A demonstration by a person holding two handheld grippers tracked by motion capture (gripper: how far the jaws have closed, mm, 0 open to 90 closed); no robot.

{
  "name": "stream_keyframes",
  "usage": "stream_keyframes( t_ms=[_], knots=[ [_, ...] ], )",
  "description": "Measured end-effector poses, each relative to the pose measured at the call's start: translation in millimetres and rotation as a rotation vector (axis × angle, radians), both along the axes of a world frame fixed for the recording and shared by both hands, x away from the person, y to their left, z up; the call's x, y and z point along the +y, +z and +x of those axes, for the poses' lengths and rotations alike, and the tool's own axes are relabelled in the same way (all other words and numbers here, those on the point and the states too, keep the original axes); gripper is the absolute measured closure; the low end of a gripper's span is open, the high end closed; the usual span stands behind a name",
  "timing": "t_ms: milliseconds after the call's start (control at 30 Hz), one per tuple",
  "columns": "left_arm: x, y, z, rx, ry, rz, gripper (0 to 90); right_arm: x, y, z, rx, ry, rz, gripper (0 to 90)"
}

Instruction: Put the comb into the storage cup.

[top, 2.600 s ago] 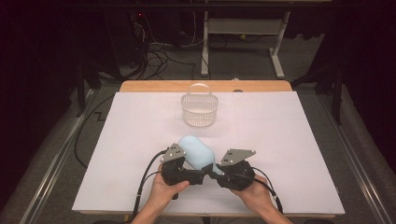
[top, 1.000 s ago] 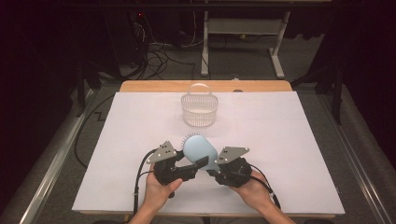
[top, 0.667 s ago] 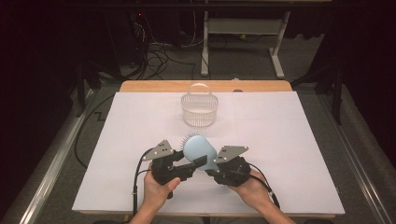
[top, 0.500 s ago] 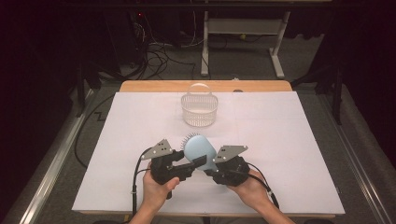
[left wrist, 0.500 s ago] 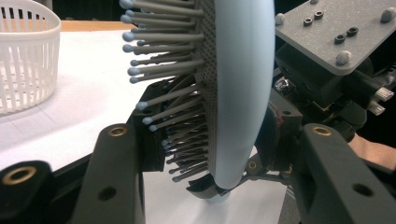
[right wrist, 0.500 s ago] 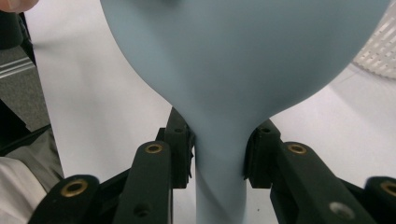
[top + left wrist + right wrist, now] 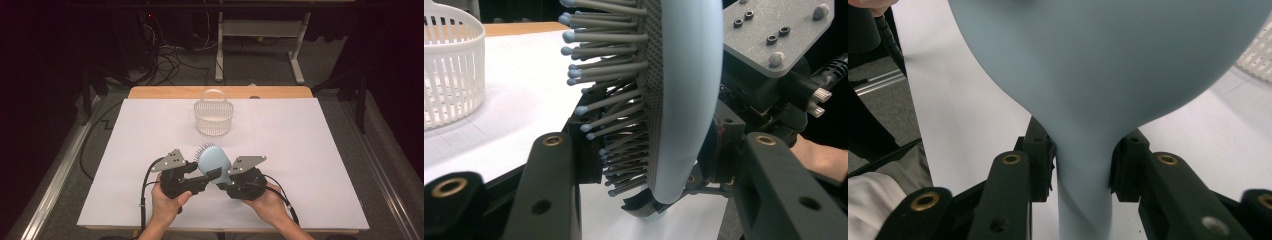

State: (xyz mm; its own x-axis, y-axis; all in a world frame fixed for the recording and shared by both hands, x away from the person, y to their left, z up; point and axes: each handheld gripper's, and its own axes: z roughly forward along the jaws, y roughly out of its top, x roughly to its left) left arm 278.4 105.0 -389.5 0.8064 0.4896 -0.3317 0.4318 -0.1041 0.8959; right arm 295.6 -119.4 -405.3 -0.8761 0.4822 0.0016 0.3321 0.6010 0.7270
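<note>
White sheeting covers the table (image 7: 320, 165), with a strip of bare wood showing along the far edge and dark floor, cables and a desk frame beyond it. A white slotted basket (image 7: 214, 117) with an arched handle stands upright on the far middle of the sheet, well apart from the work in hand. At the near edge a person's two hands each hold a gripper, and a pale blue paddle hairbrush (image 7: 214, 161) is held between them, raised off the sheet with its head toward the basket. The right gripper (image 7: 227, 181) is clamped on the brush at the neck, where the head narrows into the handle; in the right gripper view both black pads press against the sides of that neck and the smooth back of the head faces the camera. The left gripper (image 7: 212, 175) has just been closing and now grips the lower part of the brush head across its thickness: in the left gripper view one jaw bears on the grey bristles (image 7: 614, 125) and the other sits behind the blue back. The bristle side faces left in the high view, toward the left hand (image 7: 167, 202). The right hand (image 7: 267, 200) rests low near the table's near edge.
</note>
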Motion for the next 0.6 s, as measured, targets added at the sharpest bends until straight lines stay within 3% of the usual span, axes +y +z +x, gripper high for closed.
stream_keyframes(
  t_ms=[300,600],
  knots=[
    [6.2,4.3,-0.3,-0.006,0.017,-0.022,53.8,-1.7,-1.2,0.6,0.012,-0.004,0.013,64.0],
    [15.9,8.1,0.0,-0.018,0.071,-0.038,53.8,-5.8,-4.1,1.1,0.004,-0.003,0.029,48.3]
  ],
)
